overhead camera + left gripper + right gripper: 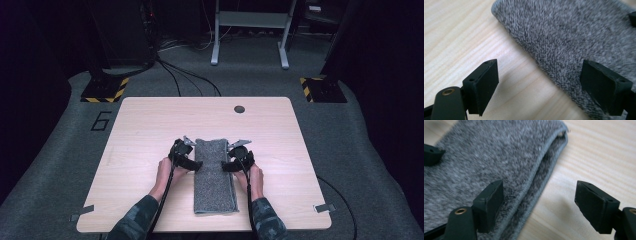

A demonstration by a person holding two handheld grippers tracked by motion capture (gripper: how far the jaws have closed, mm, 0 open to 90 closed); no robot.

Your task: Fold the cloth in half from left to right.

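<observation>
Grey towel (215, 175) — folded into a long narrow strip — is laid flat on the wooden table (140, 125), near its front edge. It is flanked by the left gripper (199, 165) at its left long edge and the right gripper (223, 165) at its right. In the left gripper view the jaws are seen wide apart, astride the towel's folded edge (544, 62); nothing is clamped. In the right gripper view the hemmed, layered edge (536, 182) is likewise straddled by spread jaws, ungripped.
</observation>
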